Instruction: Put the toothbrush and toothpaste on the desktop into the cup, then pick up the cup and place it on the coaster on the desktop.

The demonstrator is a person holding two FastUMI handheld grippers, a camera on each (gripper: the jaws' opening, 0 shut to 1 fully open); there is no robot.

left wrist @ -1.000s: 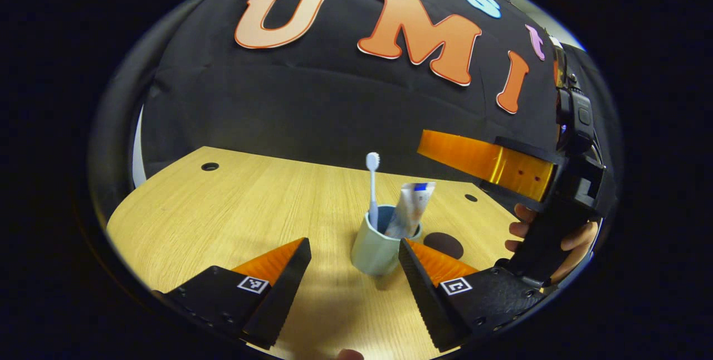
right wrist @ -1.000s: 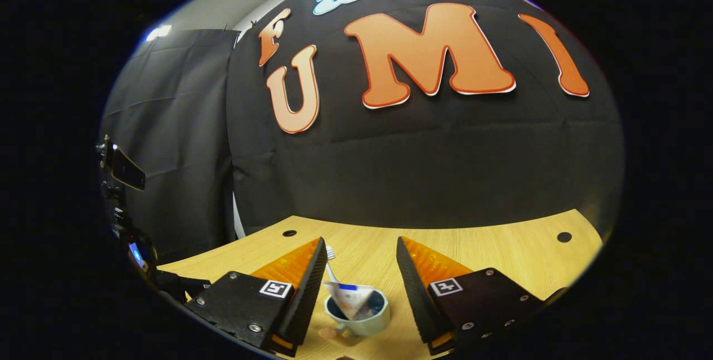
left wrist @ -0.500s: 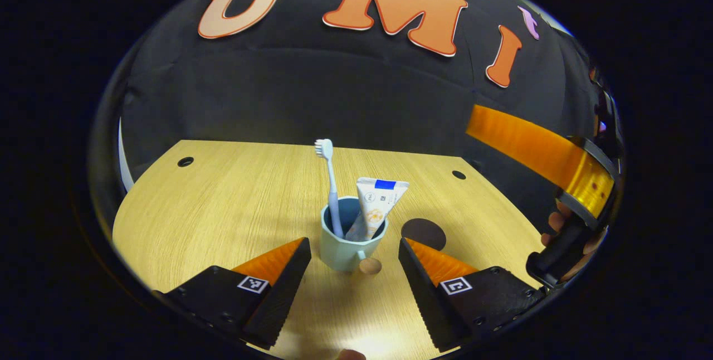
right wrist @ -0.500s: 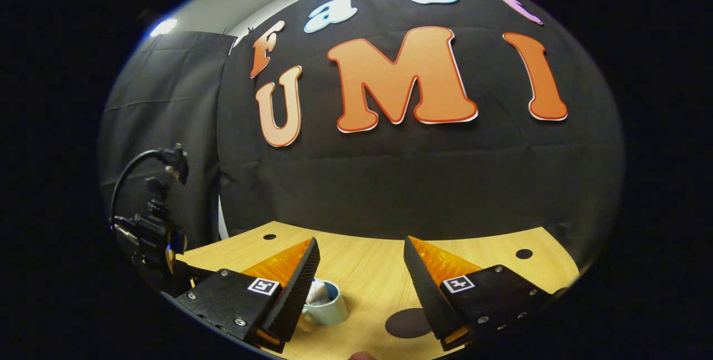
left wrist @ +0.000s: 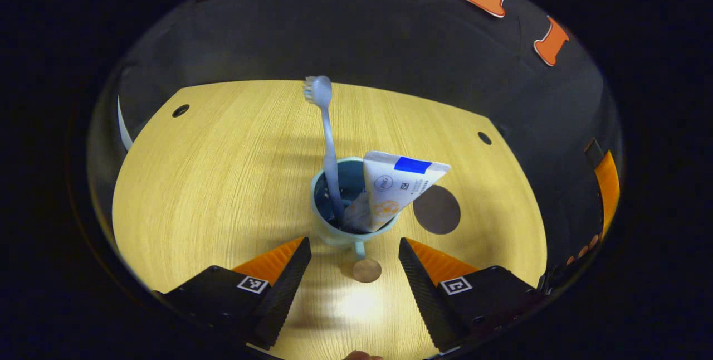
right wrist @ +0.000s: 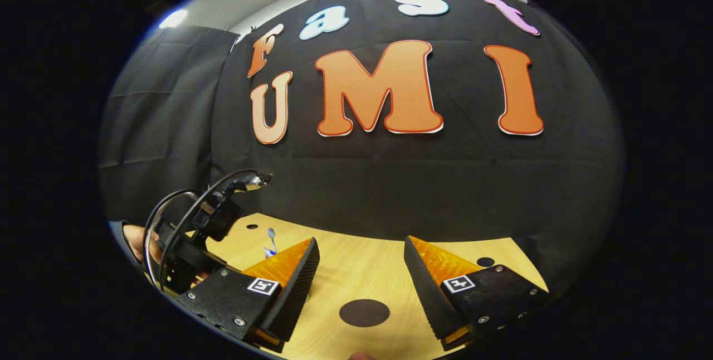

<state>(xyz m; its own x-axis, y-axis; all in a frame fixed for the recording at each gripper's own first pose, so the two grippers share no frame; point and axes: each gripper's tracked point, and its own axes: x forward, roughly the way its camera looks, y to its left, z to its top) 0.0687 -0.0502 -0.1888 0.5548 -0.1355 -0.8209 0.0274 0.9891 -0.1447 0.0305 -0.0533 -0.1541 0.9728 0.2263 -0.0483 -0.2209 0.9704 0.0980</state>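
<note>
Left gripper (left wrist: 355, 246) spread wide, hovering just short of the cup (left wrist: 328, 230), fingers touching nothing. Cup standing upright on the wooden desktop (left wrist: 223, 181), pale green outside, darker blue inside, small handle pointing toward the gripper and ending in a round tan knob (left wrist: 366, 271) between the fingertips. Toothbrush (left wrist: 327, 142) upright in the cup, handle leaning on the left inner wall, bristle head well above the rim. Toothpaste (left wrist: 395, 187) also in the cup, crimped flat end up, tilted to the right over the rim. Coaster (left wrist: 436, 209), a dark round disc, flat on the desktop just to the right of the cup, apart from it, nothing on it. Small dark holes near the far corners of the desktop. Part of the other gripper at the far right edge of the left gripper view.

Right gripper (right wrist: 361, 259) likewise spread, empty, raised above the desktop (right wrist: 356, 271) with the coaster (right wrist: 364, 312) lying between its fingers below. In the right gripper view, the left gripper body with looping cables at the left, held by a hand (right wrist: 136, 240); toothbrush head (right wrist: 270, 233) and tip of the toothpaste (right wrist: 270, 250) peeking up just past the right gripper's left finger.
</note>
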